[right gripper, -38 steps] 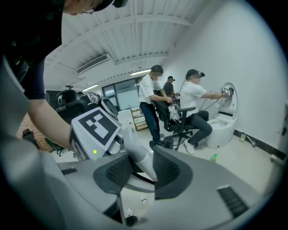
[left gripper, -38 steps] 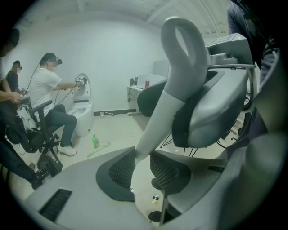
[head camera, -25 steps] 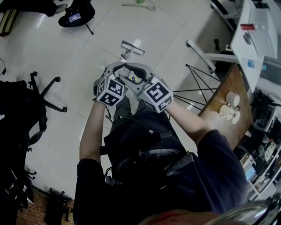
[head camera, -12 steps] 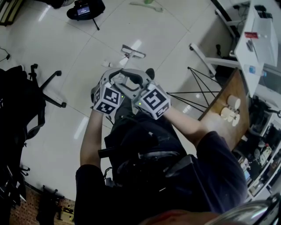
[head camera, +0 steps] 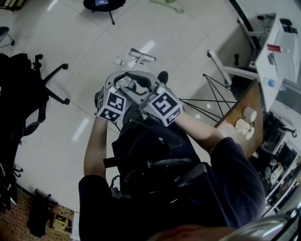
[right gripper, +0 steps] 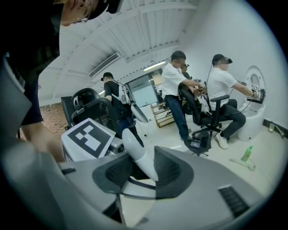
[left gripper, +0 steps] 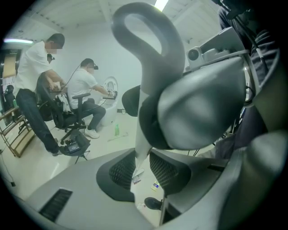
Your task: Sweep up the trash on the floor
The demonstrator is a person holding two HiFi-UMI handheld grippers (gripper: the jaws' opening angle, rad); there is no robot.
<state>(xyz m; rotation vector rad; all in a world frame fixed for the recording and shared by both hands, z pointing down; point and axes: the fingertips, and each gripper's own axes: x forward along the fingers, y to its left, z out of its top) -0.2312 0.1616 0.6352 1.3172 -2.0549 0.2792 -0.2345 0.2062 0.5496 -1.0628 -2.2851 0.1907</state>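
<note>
Both grippers are close together in front of the person in the head view. My left gripper (head camera: 123,84) (left gripper: 142,170) is shut on a white shaft (left gripper: 140,148) that is topped by a grey loop handle (left gripper: 148,36) (head camera: 137,79). My right gripper (head camera: 148,88) (right gripper: 143,173) is shut on a second white handle with a grey top (right gripper: 137,152), and its pads press on both sides. The shaft runs down to a flat white tool head (head camera: 141,55) on the floor. Small trash scraps (head camera: 117,61) (left gripper: 137,177) lie beside that head. Which tool is the broom I cannot tell.
Black office chairs (head camera: 33,94) stand at the left. At the right are a wooden table (head camera: 247,101) with paper cups (head camera: 244,120), wire legs (head camera: 207,94) and a white desk frame (head camera: 225,66). A green bottle (head camera: 165,4) (right gripper: 246,154) lies far ahead. People (right gripper: 225,90) work nearby.
Both grippers have moved together across the floor with their handles. The white tool head and the scrap now sit lower in the head view, nearer the grippers. The grips look unchanged.
</note>
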